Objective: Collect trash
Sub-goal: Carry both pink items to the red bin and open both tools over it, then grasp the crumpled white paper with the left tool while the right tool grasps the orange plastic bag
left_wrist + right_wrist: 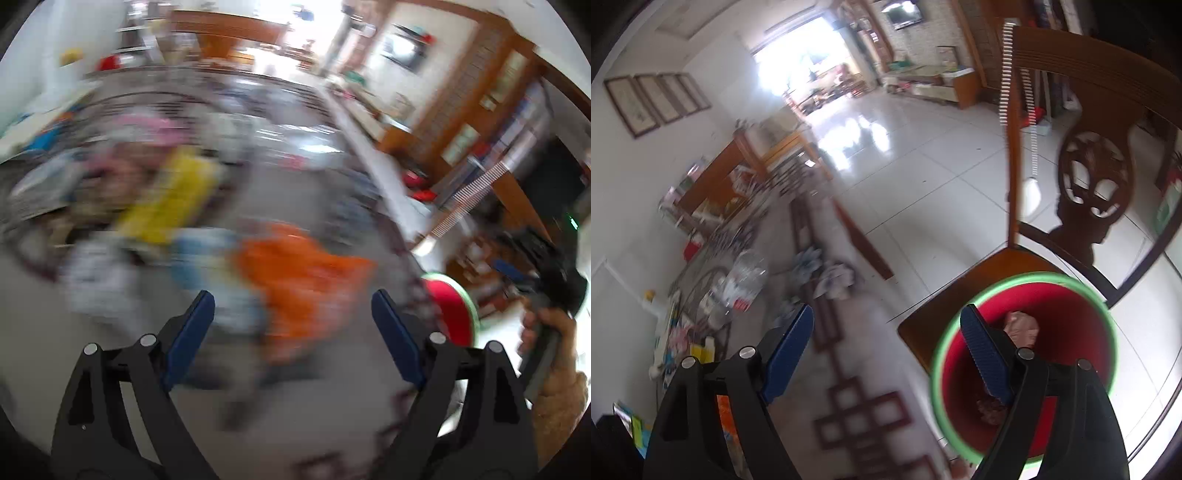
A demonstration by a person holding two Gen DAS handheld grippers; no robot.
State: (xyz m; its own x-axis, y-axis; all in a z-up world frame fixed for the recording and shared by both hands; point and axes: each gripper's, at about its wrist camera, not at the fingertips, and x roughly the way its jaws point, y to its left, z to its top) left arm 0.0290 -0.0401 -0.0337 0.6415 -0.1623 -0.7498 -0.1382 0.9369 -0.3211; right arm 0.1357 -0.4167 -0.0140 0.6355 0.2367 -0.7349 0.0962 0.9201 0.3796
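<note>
In the blurred left wrist view, an orange wrapper (299, 280) lies on the grey table (288, 406), with a yellow wrapper (166, 199) and pale wrappers (99, 280) to its left. My left gripper (291, 310) hangs open over the table just short of the orange wrapper, nothing between its fingers. The red bin with a green rim (1071, 325) stands on a wooden chair (990, 266); crumpled pinkish trash (1021, 326) lies inside it. My right gripper (890, 325) is open and empty, its right finger (982, 350) over the bin's near rim. The bin (452, 306) also shows at the table's right edge.
A hand (554, 354) holds the other gripper at the far right of the left wrist view. Plastic bottles (746, 280) and crumpled paper (834, 280) sit further along the table. The chair's carved back (1097, 177) rises behind the bin. White tiled floor (923, 166) stretches beyond.
</note>
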